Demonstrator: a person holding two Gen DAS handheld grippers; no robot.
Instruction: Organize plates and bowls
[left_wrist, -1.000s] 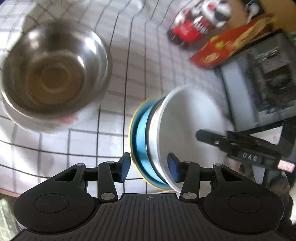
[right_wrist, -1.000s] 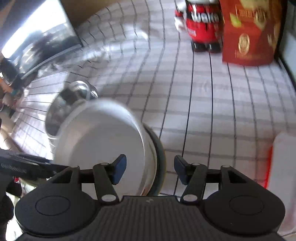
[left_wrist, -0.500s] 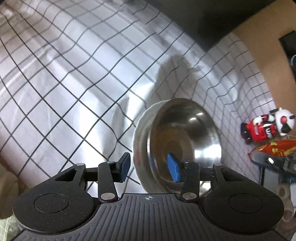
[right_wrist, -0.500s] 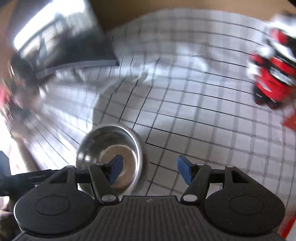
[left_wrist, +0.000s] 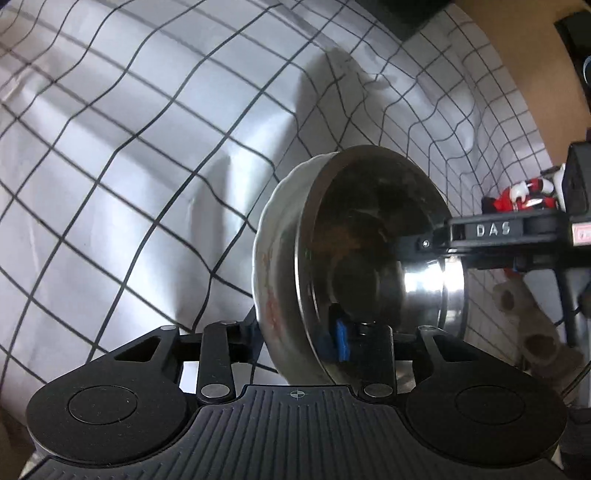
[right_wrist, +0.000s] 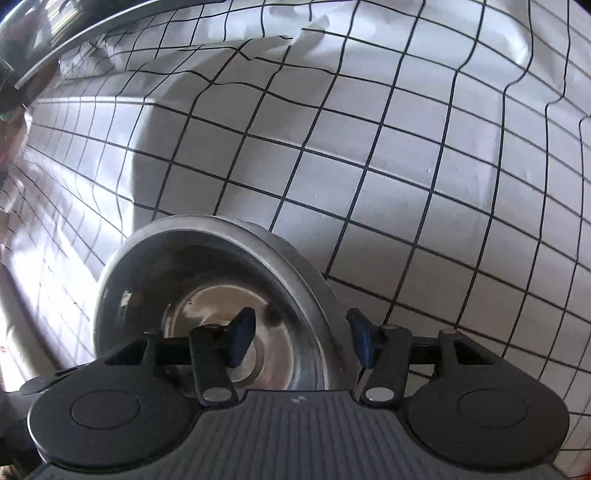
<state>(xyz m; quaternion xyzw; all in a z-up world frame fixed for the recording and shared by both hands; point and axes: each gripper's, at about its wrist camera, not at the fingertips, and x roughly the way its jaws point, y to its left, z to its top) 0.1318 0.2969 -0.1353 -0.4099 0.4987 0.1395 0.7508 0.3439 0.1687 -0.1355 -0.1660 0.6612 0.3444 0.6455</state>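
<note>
A steel bowl (left_wrist: 376, 243) sits nested in a white patterned bowl (left_wrist: 275, 258) on the checked cloth. My left gripper (left_wrist: 297, 332) is open and straddles the near rim of both bowls, one pad outside the white bowl and one inside the steel bowl. In the right wrist view the steel bowl (right_wrist: 207, 291) fills the lower left. My right gripper (right_wrist: 301, 339) is open and straddles its rim, left pad inside, right pad outside. The right gripper's finger also shows in the left wrist view (left_wrist: 480, 236), reaching over the far rim.
A white cloth with a black grid (right_wrist: 369, 166) covers the table, creased near the back. A red and white toy (left_wrist: 524, 197) stands at the far right. A dark appliance edge (right_wrist: 55, 44) lies at the upper left.
Both grippers left the blue and white plates and swung to the nested bowls. They have closed in until each straddles the bowl rim, from opposite sides.
</note>
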